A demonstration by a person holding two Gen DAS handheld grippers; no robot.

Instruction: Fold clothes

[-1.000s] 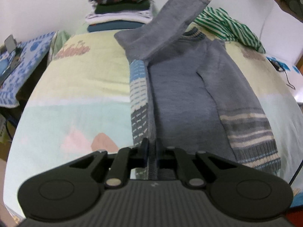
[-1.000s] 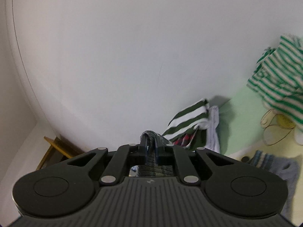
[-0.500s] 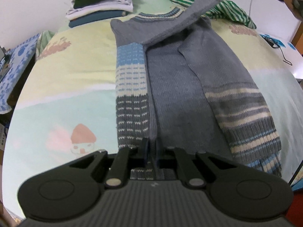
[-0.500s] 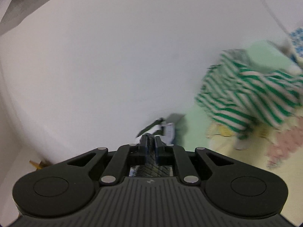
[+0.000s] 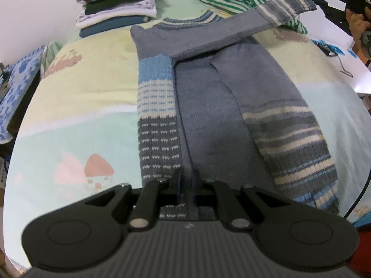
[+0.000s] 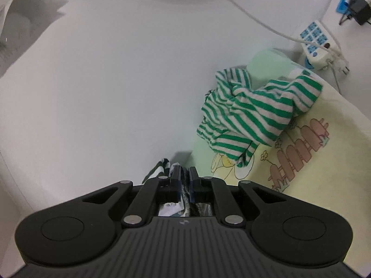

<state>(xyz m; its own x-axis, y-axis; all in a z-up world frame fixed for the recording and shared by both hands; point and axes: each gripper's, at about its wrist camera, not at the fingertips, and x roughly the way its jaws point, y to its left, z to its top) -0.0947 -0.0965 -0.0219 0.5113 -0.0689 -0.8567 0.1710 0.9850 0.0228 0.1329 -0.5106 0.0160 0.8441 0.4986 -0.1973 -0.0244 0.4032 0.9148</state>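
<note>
I had the left gripper (image 5: 186,180) clamped on the hem of the grey sweater (image 5: 208,106), which lay flat mid-bed (image 5: 76,115). My right gripper (image 6: 184,178) was clamped on its striped cuff (image 5: 294,4), sleeve stretched toward the bed's far right corner, over the green striped shirt (image 6: 250,115).

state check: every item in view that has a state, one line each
grey sweater: flat on the bed, sides folded in, one sleeve raised.
raised sleeve: stretched across the chest, cuff held by the right gripper.
left gripper: shut on the sweater hem.
right gripper: shut on the sleeve cuff.
green striped shirt: crumpled, unfolded.
stack of clothes: folded, piled.
</note>
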